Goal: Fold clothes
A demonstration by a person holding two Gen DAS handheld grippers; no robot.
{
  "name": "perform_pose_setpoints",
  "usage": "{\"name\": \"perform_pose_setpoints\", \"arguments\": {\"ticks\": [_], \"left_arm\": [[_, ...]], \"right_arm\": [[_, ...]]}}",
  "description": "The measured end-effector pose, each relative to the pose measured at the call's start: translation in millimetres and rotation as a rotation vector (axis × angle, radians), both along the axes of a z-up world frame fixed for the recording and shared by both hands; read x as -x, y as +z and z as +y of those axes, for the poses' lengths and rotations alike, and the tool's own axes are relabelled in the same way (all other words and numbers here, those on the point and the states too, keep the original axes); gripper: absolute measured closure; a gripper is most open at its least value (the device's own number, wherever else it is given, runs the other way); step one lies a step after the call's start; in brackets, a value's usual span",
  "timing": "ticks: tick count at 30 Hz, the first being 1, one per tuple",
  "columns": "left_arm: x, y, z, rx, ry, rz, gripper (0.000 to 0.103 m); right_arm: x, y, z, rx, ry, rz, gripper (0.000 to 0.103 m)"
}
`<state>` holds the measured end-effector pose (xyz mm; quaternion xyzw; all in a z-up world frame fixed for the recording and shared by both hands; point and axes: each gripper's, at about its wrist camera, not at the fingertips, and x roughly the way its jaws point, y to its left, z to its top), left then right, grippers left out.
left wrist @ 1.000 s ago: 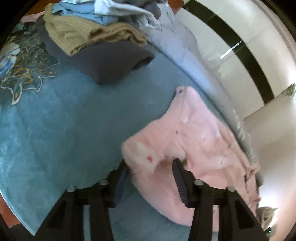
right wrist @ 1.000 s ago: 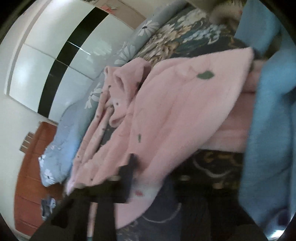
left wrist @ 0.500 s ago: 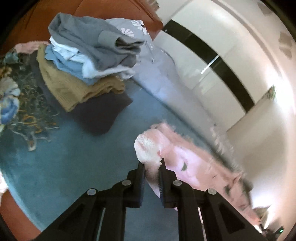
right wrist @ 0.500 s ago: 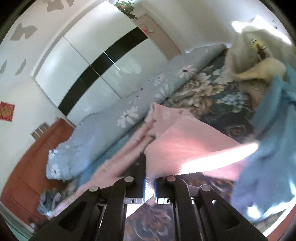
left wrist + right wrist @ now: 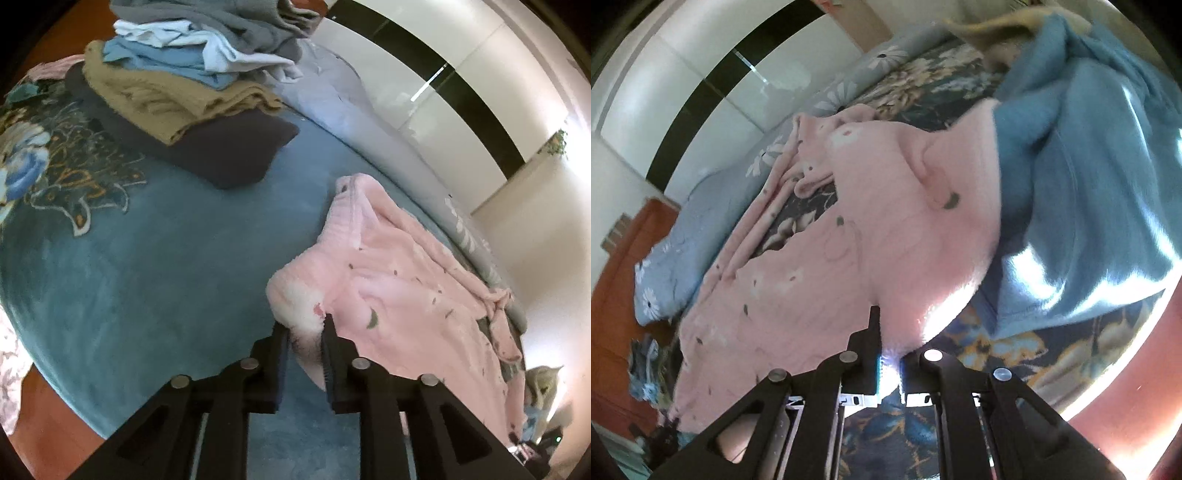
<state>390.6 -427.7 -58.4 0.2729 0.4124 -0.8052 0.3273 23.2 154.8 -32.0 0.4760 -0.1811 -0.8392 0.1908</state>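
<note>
A fluffy pink garment (image 5: 406, 288) with small dark marks lies spread across the bed; it also shows in the right wrist view (image 5: 857, 229). My left gripper (image 5: 306, 325) is shut on one white-lined corner of it, just above the blue blanket (image 5: 147, 266). My right gripper (image 5: 890, 332) is shut on another edge of the pink garment, and the cloth drapes over its right finger. The garment stretches between the two grippers.
A stack of folded clothes (image 5: 184, 74) in grey, pale blue, tan and dark purple sits at the far left of the bed. A blue fleece garment (image 5: 1089, 192) lies right of the pink one. A floral quilt (image 5: 720, 206) runs along the wardrobe wall (image 5: 461, 92).
Both grippers closed on the pink garment a second ago, lifted it up, and now have lowered it back toward the bed, spread out.
</note>
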Motion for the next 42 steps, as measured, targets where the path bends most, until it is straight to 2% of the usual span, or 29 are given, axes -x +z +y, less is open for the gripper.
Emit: {"name": "perform_pose_setpoints", "arguments": {"ticks": [2, 4, 5, 6, 7, 8, 9, 11, 13, 16, 19, 23, 28, 30, 32, 33, 35, 37, 40, 42], "left_arm": [[-1, 5, 0, 0.037, 0.008, -0.057, 0.076], [-6, 16, 0, 0.113, 0.050, -0.123, 0.073], [-9, 22, 0, 0.151, 0.071, -0.155, 0.070], [-7, 27, -5, 0.172, 0.085, -0.176, 0.061], [-5, 31, -10, 0.192, 0.098, -0.198, 0.055], [5, 35, -19, 0.205, 0.085, -0.213, 0.055], [19, 37, -26, 0.204, 0.065, -0.216, 0.055], [48, 40, -41, 0.203, 0.025, -0.223, 0.055], [76, 41, -52, 0.183, -0.006, -0.212, 0.055], [112, 34, -67, 0.134, -0.023, -0.214, 0.054], [126, 28, -70, 0.105, -0.027, -0.206, 0.054], [123, 13, -67, 0.082, -0.018, -0.220, 0.052], [118, -1, -67, 0.043, 0.004, -0.222, 0.052], [118, -4, -68, 0.037, 0.012, -0.224, 0.052], [118, -6, -68, 0.035, 0.016, -0.235, 0.052], [119, -7, -68, 0.034, 0.016, -0.243, 0.052], [119, -7, -68, 0.039, 0.010, -0.253, 0.052], [116, -5, -68, 0.045, 0.015, -0.257, 0.052], [110, -3, -70, 0.045, 0.031, -0.254, 0.051], [107, -2, -72, 0.046, 0.041, -0.259, 0.051]], "right_arm": [[-2, 6, 1, -0.030, 0.005, 0.022, 0.089], [-8, 11, 7, -0.097, -0.021, 0.046, 0.073], [-14, 16, 14, -0.147, -0.050, 0.067, 0.068], [-20, 21, 20, -0.194, -0.077, 0.090, 0.062], [-24, 29, 23, -0.258, -0.101, 0.132, 0.062], [-25, 41, 18, -0.344, -0.099, 0.196, 0.062], [-22, 49, 9, -0.405, -0.070, 0.241, 0.062], [-2, 57, -29, -0.456, 0.059, 0.305, 0.062], [22, 57, -72, -0.427, 0.178, 0.327, 0.060], [73, 46, -147, -0.363, 0.351, 0.284, 0.060], [124, 30, -199, -0.431, 0.413, 0.240, 0.060], [166, 3, -229, -0.516, 0.457, 0.192, 0.056], [173, -18, -240, -0.552, 0.508, 0.196, 0.056], [173, -18, -238, -0.546, 0.506, 0.209, 0.057], [183, -14, -232, -0.529, 0.481, 0.191, 0.081], [190, -10, -228, -0.516, 0.467, 0.180, 0.096], [204, -3, -220, -0.491, 0.441, 0.159, 0.097], [221, 16, -207, -0.489, 0.375, 0.185, 0.097], [254, 56, -183, -0.453, 0.217, 0.243, 0.097], [281, 85, -176, -0.491, 0.095, 0.310, 0.097]]}}
